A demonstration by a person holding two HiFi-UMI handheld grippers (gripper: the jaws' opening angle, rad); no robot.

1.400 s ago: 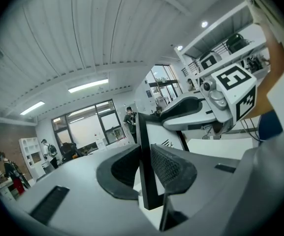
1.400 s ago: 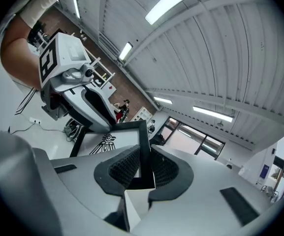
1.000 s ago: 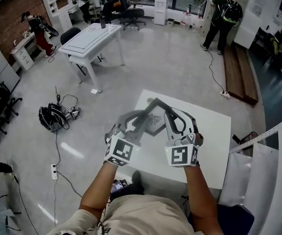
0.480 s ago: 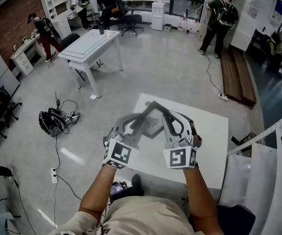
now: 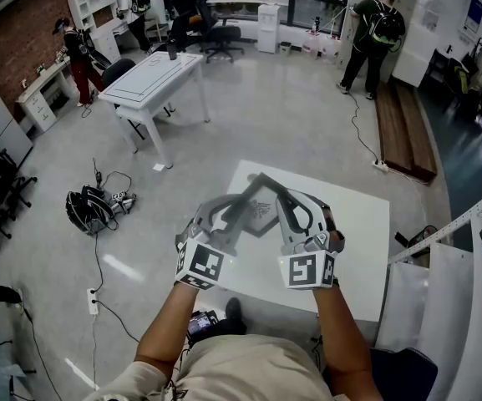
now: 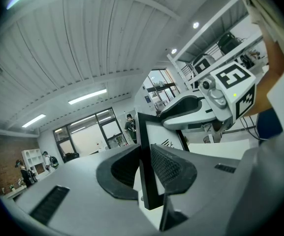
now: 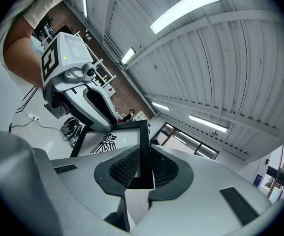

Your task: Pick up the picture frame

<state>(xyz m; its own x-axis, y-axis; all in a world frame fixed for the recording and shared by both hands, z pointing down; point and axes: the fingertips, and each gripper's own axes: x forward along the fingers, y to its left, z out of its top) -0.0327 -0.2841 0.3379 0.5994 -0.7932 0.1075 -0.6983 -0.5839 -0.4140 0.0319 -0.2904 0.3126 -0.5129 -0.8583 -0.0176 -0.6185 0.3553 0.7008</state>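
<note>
A black picture frame [image 5: 261,208] with a white mat and a dark emblem hangs in the air above the white table [image 5: 366,224], tilted, held from both sides. My left gripper [image 5: 234,208] is shut on the frame's left edge; in the left gripper view the black rail [image 6: 145,173] runs between the jaws. My right gripper [image 5: 284,205] is shut on the right edge; the right gripper view has the frame [image 7: 117,141] clamped between the ribbed pads [image 7: 127,168], with the left gripper [image 7: 90,100] beyond it.
A second white table [image 5: 153,78] stands at the far left with office chairs behind it. A black helmet and cables [image 5: 90,203] lie on the floor at left. People stand at the room's far side. A wooden bench [image 5: 403,128] lies at right.
The frame and both grippers have stayed almost in place, drifting slightly; the head view has shifted a little. Both grips are unchanged.
</note>
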